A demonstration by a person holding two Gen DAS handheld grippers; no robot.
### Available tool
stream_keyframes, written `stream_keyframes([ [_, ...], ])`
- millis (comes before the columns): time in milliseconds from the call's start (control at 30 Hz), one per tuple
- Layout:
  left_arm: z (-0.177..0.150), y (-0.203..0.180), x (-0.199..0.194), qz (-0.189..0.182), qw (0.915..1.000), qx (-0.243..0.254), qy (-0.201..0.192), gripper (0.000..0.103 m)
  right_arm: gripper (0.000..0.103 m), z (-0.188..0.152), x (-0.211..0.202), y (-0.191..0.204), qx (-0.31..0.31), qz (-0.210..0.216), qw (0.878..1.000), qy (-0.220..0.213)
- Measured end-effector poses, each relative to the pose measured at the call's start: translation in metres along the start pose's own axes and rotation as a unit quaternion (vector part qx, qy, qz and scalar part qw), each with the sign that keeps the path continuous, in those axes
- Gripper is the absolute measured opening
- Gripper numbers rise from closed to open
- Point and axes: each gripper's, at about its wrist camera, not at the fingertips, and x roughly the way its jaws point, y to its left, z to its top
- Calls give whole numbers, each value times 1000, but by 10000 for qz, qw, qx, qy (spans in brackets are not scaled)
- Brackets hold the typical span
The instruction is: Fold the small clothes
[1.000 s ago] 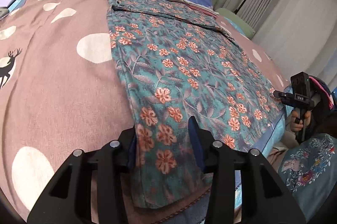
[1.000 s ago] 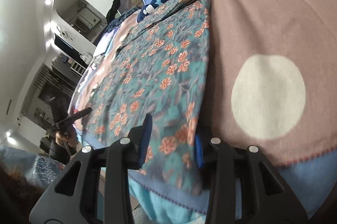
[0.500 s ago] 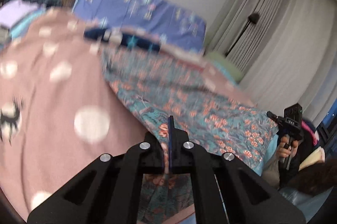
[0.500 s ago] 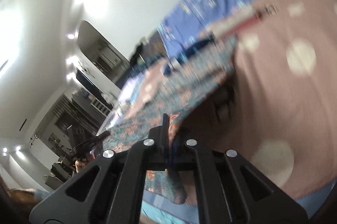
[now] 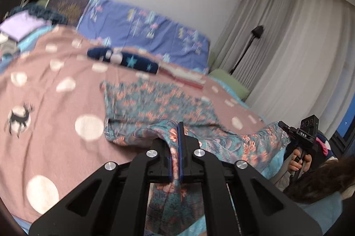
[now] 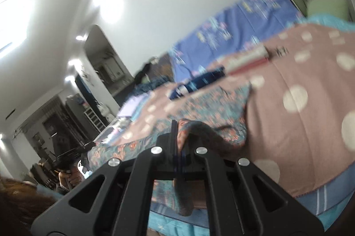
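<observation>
Two grippers hold one piece of flowery cloth on the bed. The cloth is teal with orange flowers. Its far part lies flat on the pink blanket, and its near edge is lifted up off the blanket.

The left gripper is pressed together on a fold of that near edge, and some cloth hangs down below it. The right gripper is pinched on the other corner of the same cloth, which bunches up over its fingers.

The pink blanket has white dots and a dark deer picture on it. Past the cloth lies a dark blue thing with stars, and next to it a striped pink and white thing. Behind them is a purple-blue pillow with little trees. A black floor lamp stands by the gray curtains.

In the left view, a hand holds a black tool with small white letters that look like "DAS". Much of both views is blurry.
</observation>
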Motion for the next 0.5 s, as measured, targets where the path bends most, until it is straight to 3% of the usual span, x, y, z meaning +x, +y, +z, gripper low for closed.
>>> stream_keyframes([
  [100, 10, 16, 31, 222, 9994, -89, 265, 4, 2, 9, 37, -20, 350, -98, 9992, 140],
  [333, 69, 37, 85, 321, 9990, -143, 264, 4, 2, 53, 108, -46, 523, -285, 9981, 151],
  [500, 104, 68, 149, 510, 9971, -336, 457, 4, 2, 84, 185, -84, 705, -568, 9949, 455],
])
